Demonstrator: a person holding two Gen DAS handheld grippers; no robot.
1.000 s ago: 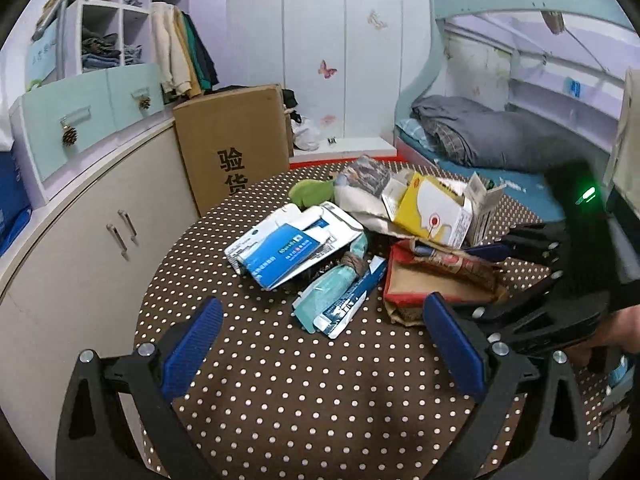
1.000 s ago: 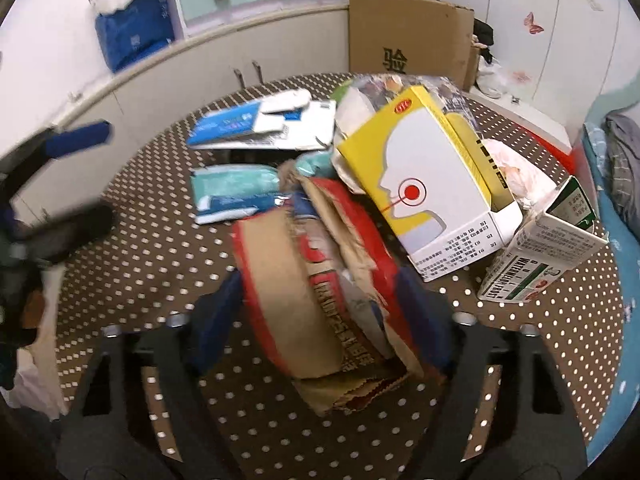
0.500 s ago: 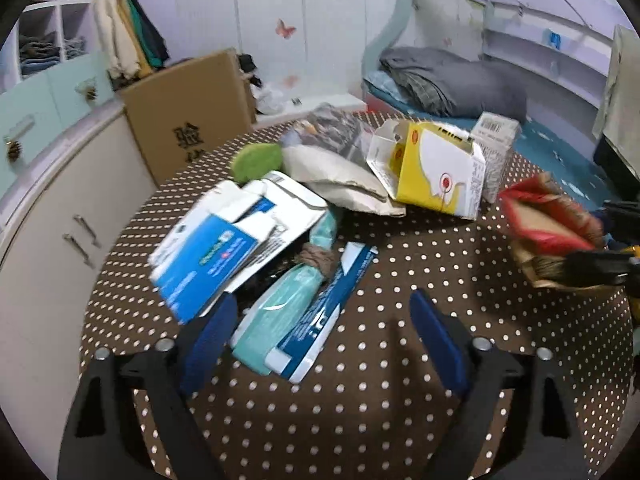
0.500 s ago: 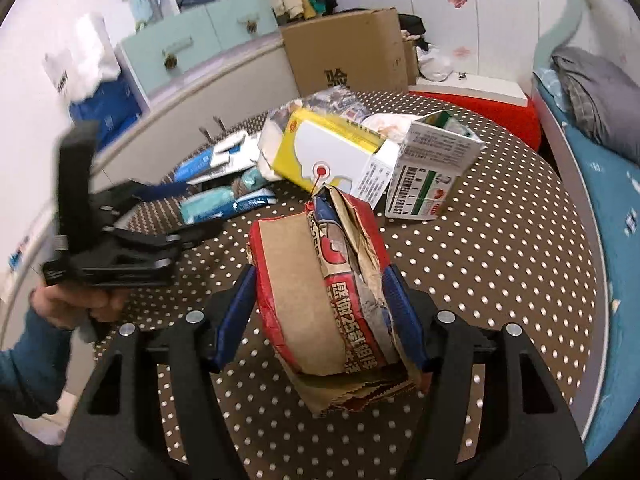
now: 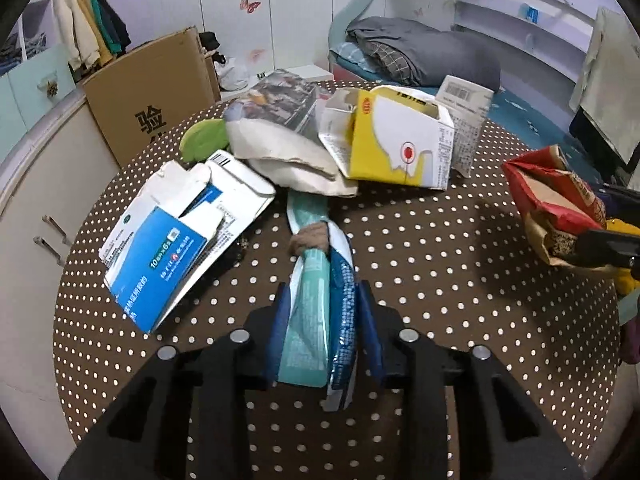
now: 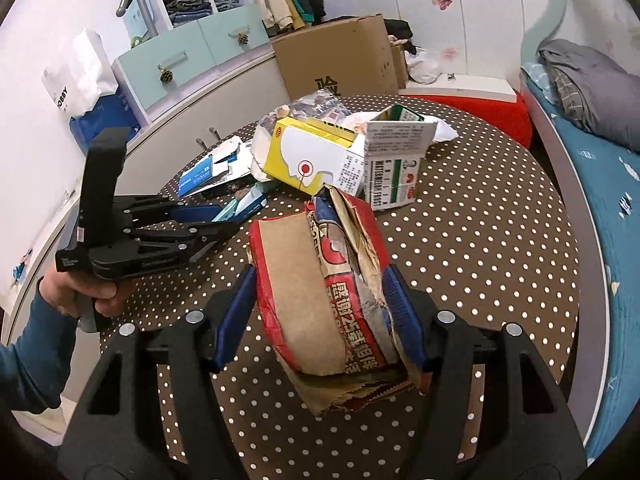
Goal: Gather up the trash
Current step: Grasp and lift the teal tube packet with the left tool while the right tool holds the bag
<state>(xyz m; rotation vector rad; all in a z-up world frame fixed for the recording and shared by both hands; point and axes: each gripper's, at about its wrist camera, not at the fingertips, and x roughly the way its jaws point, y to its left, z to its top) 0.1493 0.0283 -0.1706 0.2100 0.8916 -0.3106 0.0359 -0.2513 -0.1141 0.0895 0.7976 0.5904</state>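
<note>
My left gripper is shut on a teal and blue wrapper bundle lying on the round dotted table; it also shows in the right wrist view. My right gripper is shut on a crumpled red and brown paper bag, held above the table; the bag also shows in the left wrist view. Other trash lies on the table: a blue and white flattened box, a yellow box, a white paper bag, a green and white carton.
A large cardboard box stands behind the table by the white cabinet. A bed with grey bedding is at the back right. A green object lies at the table's far left.
My left gripper moved forward and closed on the teal and blue wrappers. My right gripper keeps the red and brown bag, lifted away to the right.
</note>
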